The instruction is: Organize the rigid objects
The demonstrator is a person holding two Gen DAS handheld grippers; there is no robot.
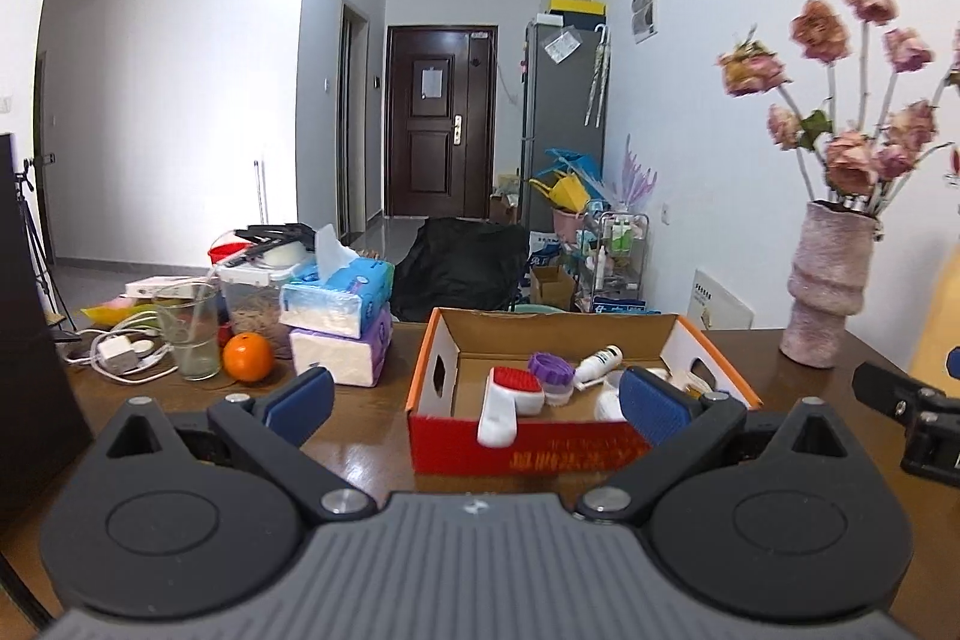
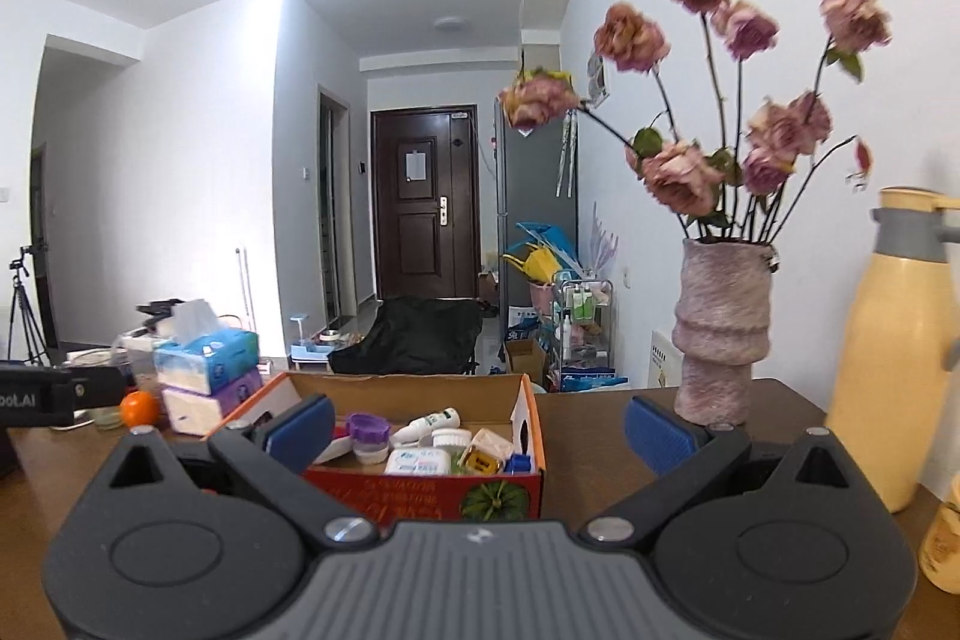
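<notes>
An open cardboard box (image 1: 528, 451) with a red front sits on the brown table. Inside lie a white and red brush (image 1: 510, 403), a purple lid (image 1: 551, 368), a small white bottle (image 1: 598, 361) and other small items. My left gripper (image 1: 477, 406) hovers open in front of the box, nothing between its blue pads. From the right wrist view the same box (image 2: 420, 487) holds the purple lid (image 2: 368, 427), a white bottle (image 2: 433, 424) and several small packets. My right gripper (image 2: 477, 433) is open and empty, just before the box's right end.
Two stacked tissue packs (image 1: 339, 322), an orange (image 1: 247, 356), a glass (image 1: 189, 334) and a charger with cables (image 1: 123, 353) crowd the table's left. A pink vase of dried roses (image 2: 720, 334) and a cream jug (image 2: 894, 352) stand at the right.
</notes>
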